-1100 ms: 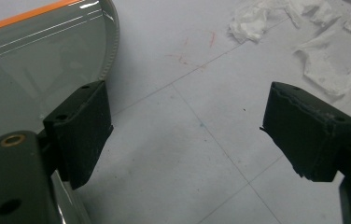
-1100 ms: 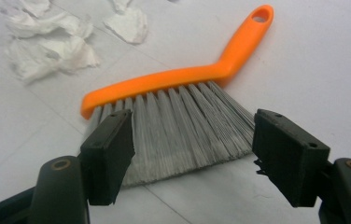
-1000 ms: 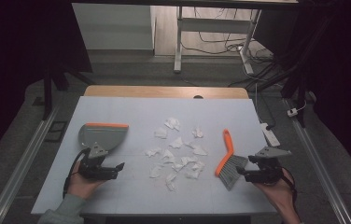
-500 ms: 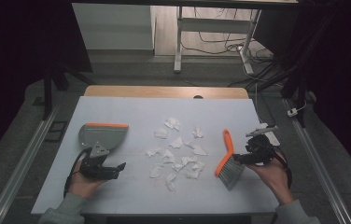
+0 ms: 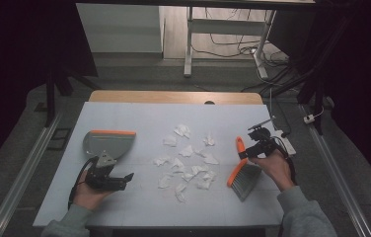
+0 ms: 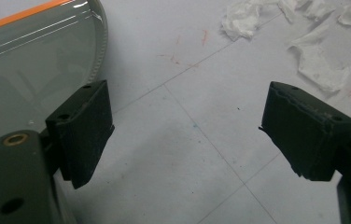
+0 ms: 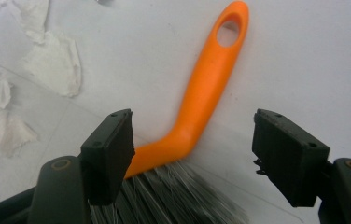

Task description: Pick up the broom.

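The brush (image 7: 201, 98) lies at the right of the high view, orange handle up, bristles down, beside the paper scraps (image 5: 186, 160). My right gripper (image 7: 197, 149) straddles its handle, jaws spread, not touching it. My left gripper (image 6: 187, 135), lower left, is released beside the dustpan (image 5: 108, 143).

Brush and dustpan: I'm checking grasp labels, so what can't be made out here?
- Brush, right gripper view: bristle end cut off by the bottom edge, partly behind the right tool.
- Dustpan, left gripper view: handle hidden behind the left tool; pan cut off at the left edge.
- Paper scraps, high view: too small to count.
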`<state>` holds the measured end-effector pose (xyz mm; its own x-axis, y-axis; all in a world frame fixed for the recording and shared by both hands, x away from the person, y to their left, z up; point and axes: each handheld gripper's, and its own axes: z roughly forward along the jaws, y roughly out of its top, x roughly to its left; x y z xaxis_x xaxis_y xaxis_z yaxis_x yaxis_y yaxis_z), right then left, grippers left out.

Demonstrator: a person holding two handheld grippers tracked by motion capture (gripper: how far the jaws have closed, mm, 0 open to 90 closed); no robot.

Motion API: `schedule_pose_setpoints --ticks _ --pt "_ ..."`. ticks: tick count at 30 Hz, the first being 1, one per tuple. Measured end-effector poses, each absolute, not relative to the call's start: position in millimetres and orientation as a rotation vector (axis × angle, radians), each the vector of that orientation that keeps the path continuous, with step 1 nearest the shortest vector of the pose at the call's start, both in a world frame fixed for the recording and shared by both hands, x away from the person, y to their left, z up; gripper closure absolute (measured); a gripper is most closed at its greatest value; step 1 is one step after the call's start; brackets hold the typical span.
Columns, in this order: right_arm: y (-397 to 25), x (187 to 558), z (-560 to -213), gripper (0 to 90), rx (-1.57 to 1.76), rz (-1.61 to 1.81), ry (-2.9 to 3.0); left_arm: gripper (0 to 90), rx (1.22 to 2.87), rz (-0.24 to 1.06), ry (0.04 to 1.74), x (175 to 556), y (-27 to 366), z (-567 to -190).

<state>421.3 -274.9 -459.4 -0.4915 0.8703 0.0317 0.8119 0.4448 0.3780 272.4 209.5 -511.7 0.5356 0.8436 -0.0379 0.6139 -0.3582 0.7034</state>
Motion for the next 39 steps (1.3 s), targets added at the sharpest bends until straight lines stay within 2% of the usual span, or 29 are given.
schedule_pose_setpoints --ticks 10,22,27,32,35,39 --pt "-261.0 434.5 -477.3 30.8 1.542 0.416 2.547 17.8 2.097 0.429 1.177 273.1 209.5 -513.3" --pt "-257.2 440.0 -489.8 36.1 1.632 0.249 2.532 19.3 2.099 0.434 1.168 274.5 207.4 -515.5" --pt "-253.4 438.3 -488.8 43.0 1.672 0.172 2.515 19.4 2.099 0.422 1.162 274.8 206.9 -517.4" --pt "-249.4 436.4 -488.4 56.7 1.723 0.134 2.461 19.4 2.098 0.423 1.153 273.5 206.9 -517.2" --pt "-248.7 433.7 -487.6 68.3 1.74 0.147 2.445 19.4 2.09 0.423 1.154 272.7 207.9 -516.8" --pt "-249.8 430.2 -488.0 70.9 1.718 0.171 2.436 19.5 2.094 0.422 1.153 272.5 207.5 -516.9"
